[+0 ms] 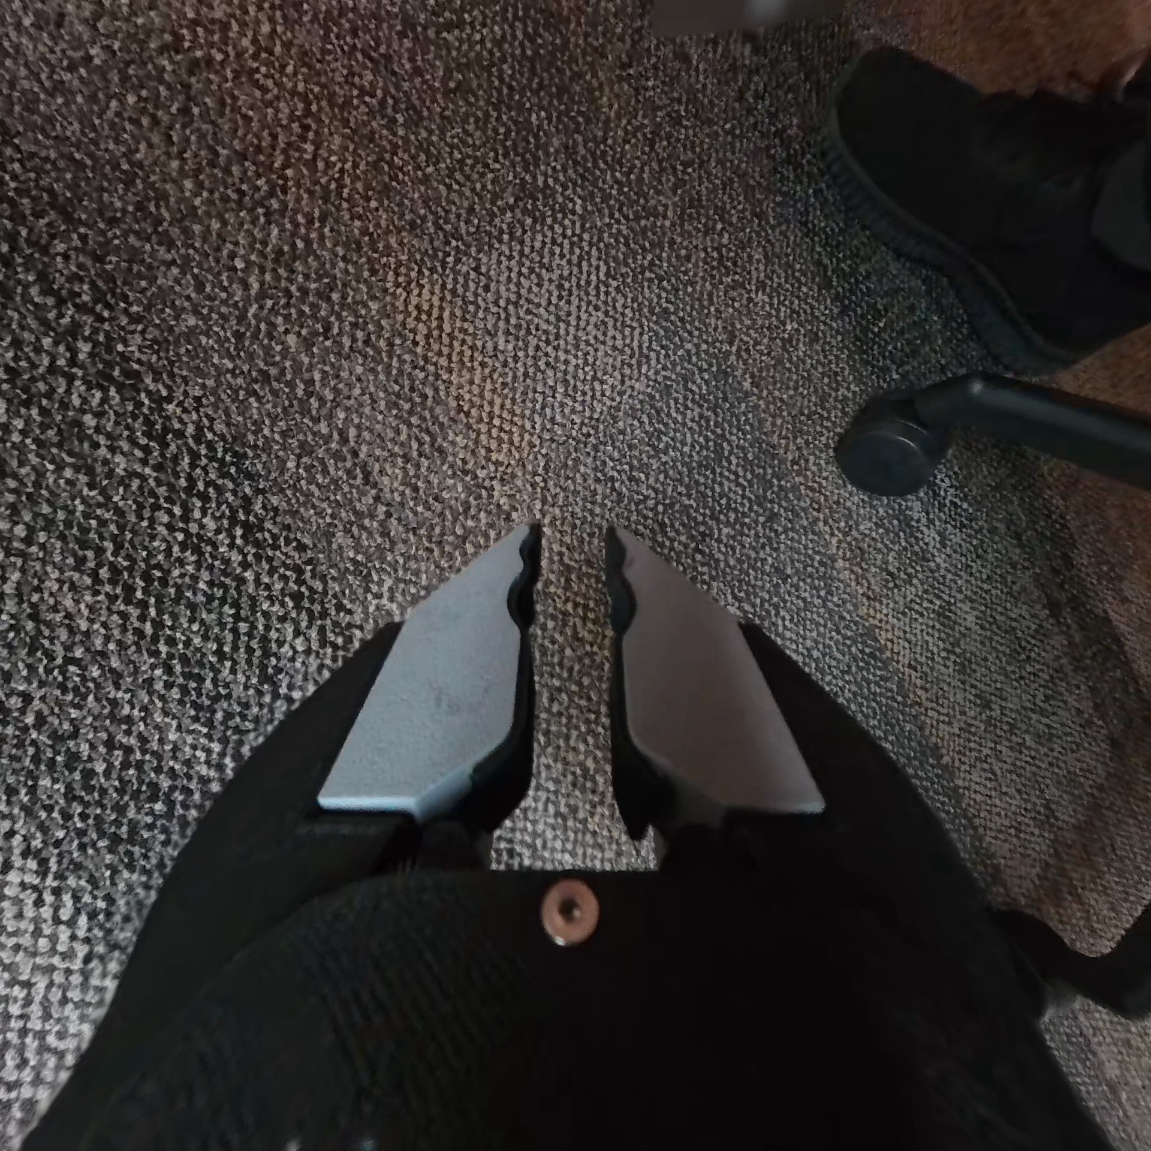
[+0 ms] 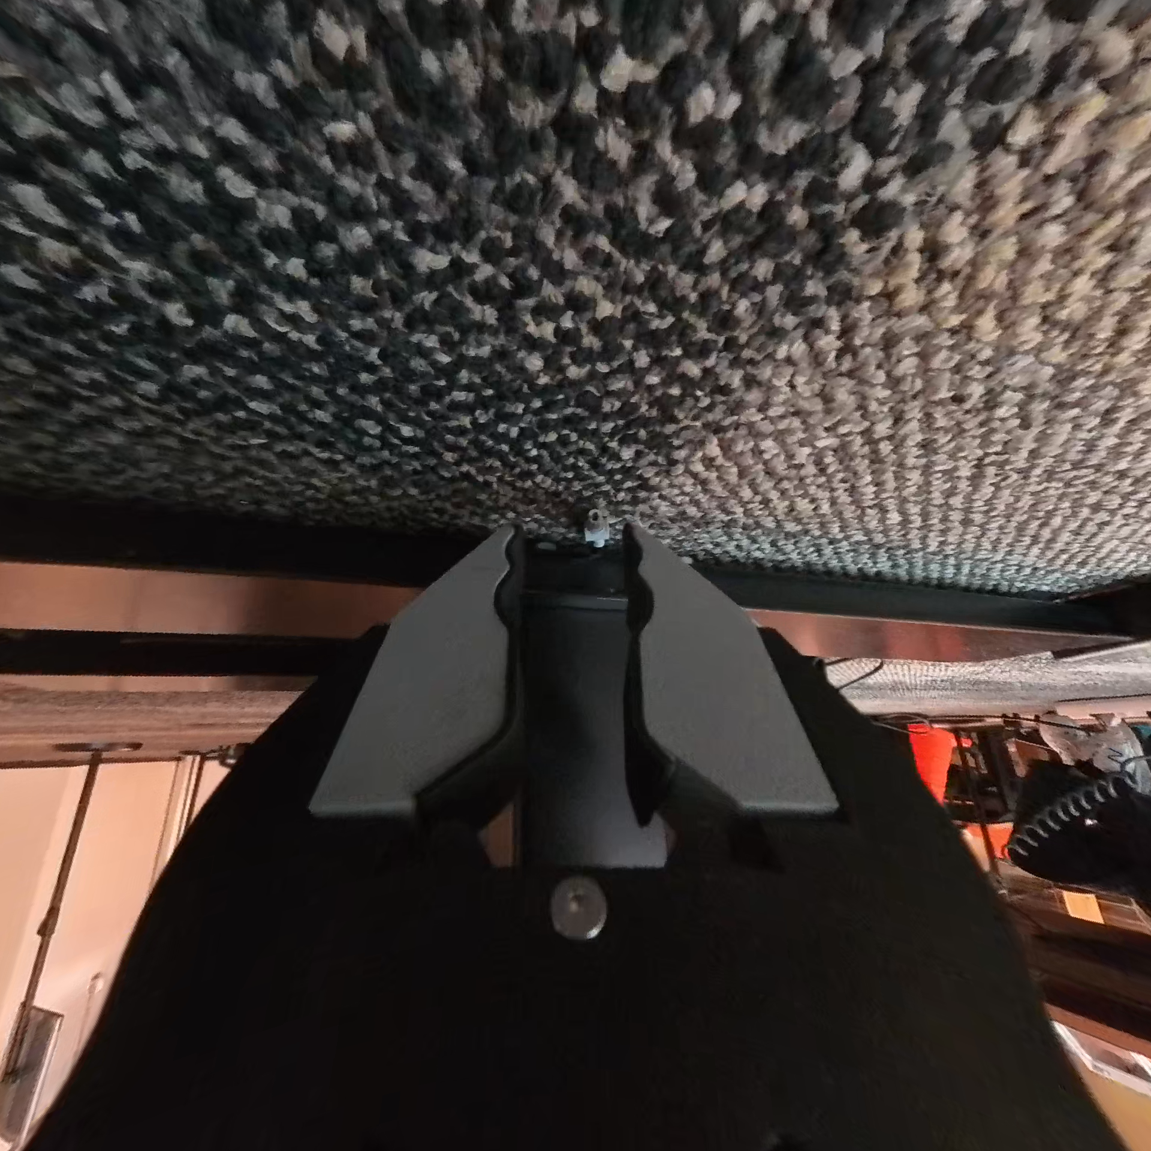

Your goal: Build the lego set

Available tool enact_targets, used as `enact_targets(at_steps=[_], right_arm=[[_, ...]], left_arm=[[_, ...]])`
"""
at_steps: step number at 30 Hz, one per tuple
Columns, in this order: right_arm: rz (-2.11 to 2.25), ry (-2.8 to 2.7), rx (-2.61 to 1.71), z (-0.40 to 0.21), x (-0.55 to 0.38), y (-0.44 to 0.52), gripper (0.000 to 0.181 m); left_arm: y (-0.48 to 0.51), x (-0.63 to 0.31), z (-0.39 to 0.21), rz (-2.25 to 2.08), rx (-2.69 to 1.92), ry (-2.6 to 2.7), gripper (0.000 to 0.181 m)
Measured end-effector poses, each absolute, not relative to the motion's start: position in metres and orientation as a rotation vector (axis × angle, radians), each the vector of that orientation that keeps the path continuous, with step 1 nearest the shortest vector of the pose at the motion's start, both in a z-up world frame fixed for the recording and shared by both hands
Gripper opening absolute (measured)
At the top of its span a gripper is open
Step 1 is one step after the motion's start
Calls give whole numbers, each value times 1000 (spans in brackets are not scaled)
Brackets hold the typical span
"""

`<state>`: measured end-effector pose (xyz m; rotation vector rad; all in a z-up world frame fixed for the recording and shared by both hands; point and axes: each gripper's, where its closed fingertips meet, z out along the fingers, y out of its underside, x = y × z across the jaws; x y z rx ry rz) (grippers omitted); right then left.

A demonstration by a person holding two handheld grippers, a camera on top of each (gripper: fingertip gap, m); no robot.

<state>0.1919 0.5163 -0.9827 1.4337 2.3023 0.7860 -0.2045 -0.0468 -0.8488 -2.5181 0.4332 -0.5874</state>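
Speckled grey carpet (image 2: 623,280) fills both views, where a small pale lego piece (image 2: 593,528) lies just beyond the right gripper (image 2: 570,535), its jaws parted and empty, so retrieving a dropped part seems underway; left gripper (image 1: 572,542) hangs parted, empty.

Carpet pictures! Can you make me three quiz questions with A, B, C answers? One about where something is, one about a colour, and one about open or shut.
1. Where is the small pale piece?
A. On the carpet, by the right gripper's tips
B. In a box
C. On a plate

2. What colour is the shoe?
A. Red
B. Black
C. Yellow

3. How is the left gripper?
A. Shut on a brick
B. Open and empty
C. Shut on the shoe

Answers:
1 A, it lies on carpet at the fingertips.
2 B, the shoe is all black.
3 B, bare carpet shows between its fingers.
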Motion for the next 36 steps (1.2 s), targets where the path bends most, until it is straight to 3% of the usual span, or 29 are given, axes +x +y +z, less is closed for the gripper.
enact_targets(at_steps=[11,14,23,30,36], right_arm=[[876,2245,1381,-989,203,529,21],[860,2246,1326,-990,206,524,5],[758,2517,1421,-970,156,517,5],[218,2919,1551,-918,25,391,5],[-474,3065,1575,-775,-93,212,5]], left_arm=[[-45,-198,-854,-624,-2528,438,18],[-46,-196,-854,-629,-2529,449,18],[-64,-207,-845,-600,-2559,432,17],[-74,-230,-810,-479,-2506,418,17],[-87,-262,-753,-342,-2462,438,14]])
